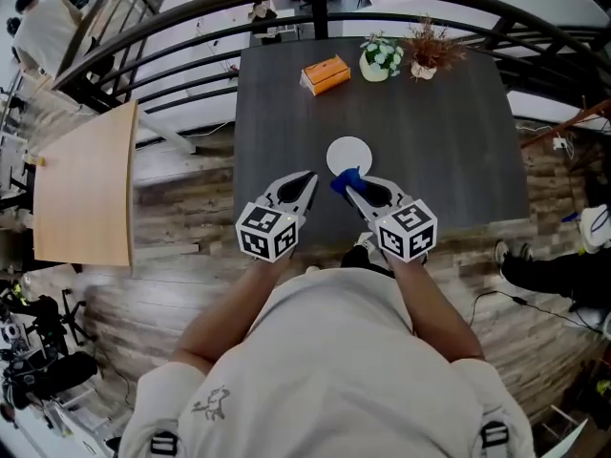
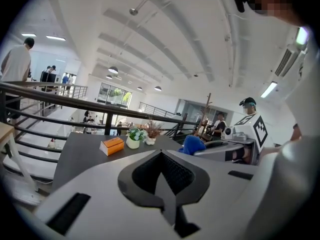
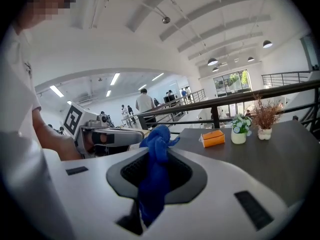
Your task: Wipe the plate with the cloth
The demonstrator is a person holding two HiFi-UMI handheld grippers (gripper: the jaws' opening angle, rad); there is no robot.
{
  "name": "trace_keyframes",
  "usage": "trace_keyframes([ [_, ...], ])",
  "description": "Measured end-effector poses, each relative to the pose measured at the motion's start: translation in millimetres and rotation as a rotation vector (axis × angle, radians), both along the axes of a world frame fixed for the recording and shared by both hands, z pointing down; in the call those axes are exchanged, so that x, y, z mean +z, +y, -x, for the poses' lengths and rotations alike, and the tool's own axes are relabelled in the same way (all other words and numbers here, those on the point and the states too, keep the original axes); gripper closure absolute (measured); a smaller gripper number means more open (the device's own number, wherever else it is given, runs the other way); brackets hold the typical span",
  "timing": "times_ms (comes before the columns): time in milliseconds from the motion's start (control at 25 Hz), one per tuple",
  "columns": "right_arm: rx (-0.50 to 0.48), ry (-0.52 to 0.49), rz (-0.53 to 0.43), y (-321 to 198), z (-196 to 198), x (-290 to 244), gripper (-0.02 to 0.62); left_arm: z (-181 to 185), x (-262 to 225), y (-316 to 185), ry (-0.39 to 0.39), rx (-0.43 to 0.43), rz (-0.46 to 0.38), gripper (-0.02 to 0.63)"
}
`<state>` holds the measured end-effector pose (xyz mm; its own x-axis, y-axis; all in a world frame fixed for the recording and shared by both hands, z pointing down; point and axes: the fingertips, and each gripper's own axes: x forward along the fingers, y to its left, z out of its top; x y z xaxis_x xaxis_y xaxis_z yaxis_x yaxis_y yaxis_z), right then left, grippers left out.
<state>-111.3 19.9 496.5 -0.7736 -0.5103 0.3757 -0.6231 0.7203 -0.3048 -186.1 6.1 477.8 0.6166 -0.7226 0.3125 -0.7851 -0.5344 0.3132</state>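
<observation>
A white round plate (image 1: 348,154) lies on the dark table (image 1: 286,103), near its front edge. My right gripper (image 1: 344,189) is shut on a blue cloth (image 1: 344,180), held just in front of the plate; the bunched cloth (image 3: 156,159) sticks up between its jaws in the right gripper view. My left gripper (image 1: 312,176) is shut with nothing in it, raised to the left of the right one; its jaws meet in a closed point (image 2: 161,152). From the left gripper view the cloth (image 2: 192,144) shows at the tip of the right gripper. The plate is hidden in both gripper views.
An orange box (image 1: 326,73), a white pot with a green plant (image 1: 379,60) and a pot of dried twigs (image 1: 426,53) stand at the table's far side. A dark railing (image 1: 191,27) runs behind it. A light wooden table (image 1: 84,187) stands at the left.
</observation>
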Motion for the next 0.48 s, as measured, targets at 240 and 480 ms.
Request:
trace_keyframes([
  [240,0.079,-0.035,-0.067,61.0,22.5,-19.2,0.525,26.3,-18.5,56.6,0.03,0.022,-0.053,0.6],
  [480,0.134,-0.055,-0.117,103.5,31.5,-33.6,0.525,28.5,-33.8,96.0,0.054,0.037,-0.102,0.6],
])
